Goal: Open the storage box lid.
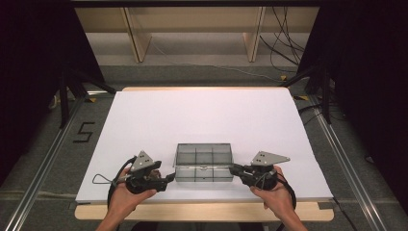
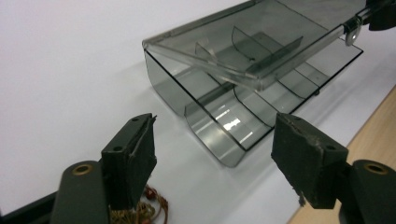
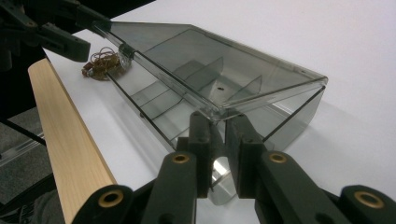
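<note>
Smoky clear box, lid half-raised

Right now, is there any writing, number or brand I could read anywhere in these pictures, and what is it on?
"5": a black numeral marked on the grey floor left of the white table, seen in the high view.
The clear smoky plastic compartment box: no label or brand to read.

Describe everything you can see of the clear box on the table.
The box is smoky transparent plastic, seemingly hard, with curved dividers making several compartments that look empty. It sits on the white table near the front edge. Its hinged lid is partly raised; the right tongs are shut on the lid's corner. The left tongs are open, not touching it.
</note>
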Demonstrator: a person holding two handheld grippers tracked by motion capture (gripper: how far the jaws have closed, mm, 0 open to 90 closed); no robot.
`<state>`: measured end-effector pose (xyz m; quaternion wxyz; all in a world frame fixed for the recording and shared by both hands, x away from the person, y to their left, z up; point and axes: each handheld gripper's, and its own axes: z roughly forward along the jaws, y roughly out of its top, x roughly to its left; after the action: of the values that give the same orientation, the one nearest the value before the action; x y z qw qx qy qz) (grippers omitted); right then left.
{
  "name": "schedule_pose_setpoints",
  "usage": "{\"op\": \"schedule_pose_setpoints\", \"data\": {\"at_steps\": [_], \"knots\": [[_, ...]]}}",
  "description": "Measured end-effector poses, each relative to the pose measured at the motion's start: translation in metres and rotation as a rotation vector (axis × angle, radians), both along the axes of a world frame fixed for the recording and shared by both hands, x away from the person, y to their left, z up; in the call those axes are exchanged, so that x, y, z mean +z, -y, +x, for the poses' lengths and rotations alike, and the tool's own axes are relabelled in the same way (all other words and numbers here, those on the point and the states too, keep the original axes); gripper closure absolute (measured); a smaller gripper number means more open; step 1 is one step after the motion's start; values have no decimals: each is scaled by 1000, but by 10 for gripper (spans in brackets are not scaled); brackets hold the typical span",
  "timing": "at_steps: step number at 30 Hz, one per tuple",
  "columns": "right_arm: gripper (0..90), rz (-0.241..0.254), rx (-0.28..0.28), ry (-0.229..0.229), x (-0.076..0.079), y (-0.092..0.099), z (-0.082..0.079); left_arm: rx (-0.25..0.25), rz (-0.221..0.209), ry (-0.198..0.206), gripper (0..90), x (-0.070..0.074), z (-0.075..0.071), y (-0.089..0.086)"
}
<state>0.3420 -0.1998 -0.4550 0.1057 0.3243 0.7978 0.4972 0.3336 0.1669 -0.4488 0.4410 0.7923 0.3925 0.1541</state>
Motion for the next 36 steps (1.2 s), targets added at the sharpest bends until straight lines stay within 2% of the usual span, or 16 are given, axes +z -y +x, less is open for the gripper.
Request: {"op": "schedule_pose_setpoints", "data": {"at_steps": [4,6,7,9,10,13,16,18,19,20,21,25,28,29,32,36], "knots": [[812,-1,17,10,1,-2,3,-5,30,18,304,4,7,1],[810,4,2,-19,5,-4,2,-6,38,27,307,7,13,3],[810,9,14,20,6,-4,7,-5,17,35,310,8,16,5],[807,7,8,-10,9,-6,8,-7,28,48,320,10,25,7],[807,0,0,8,10,-7,10,-19,43,51,324,11,28,7],[808,11,-6,-11,11,-9,11,-15,26,57,337,11,34,10],[807,2,2,19,14,-10,17,-35,54,70,362,12,43,13],[807,-8,15,38,15,-9,19,-36,47,77,373,12,45,15],[807,12,6,9,16,-10,19,-32,34,80,379,11,49,17],[808,18,0,8,16,-11,20,-44,58,83,386,10,52,17],[807,0,4,28,18,-10,22,-35,45,87,392,9,53,18],[808,20,8,25,20,-11,26,-38,43,84,424,5,61,18],[808,23,9,37,20,-11,29,-56,64,81,433,0,70,17],[808,33,3,13,21,-12,28,-55,74,76,437,0,71,17],[808,32,7,25,21,-12,32,-36,46,72,457,-4,77,20],[809,20,-2,20,23,-12,34,-54,56,87,479,-4,81,21]]}}
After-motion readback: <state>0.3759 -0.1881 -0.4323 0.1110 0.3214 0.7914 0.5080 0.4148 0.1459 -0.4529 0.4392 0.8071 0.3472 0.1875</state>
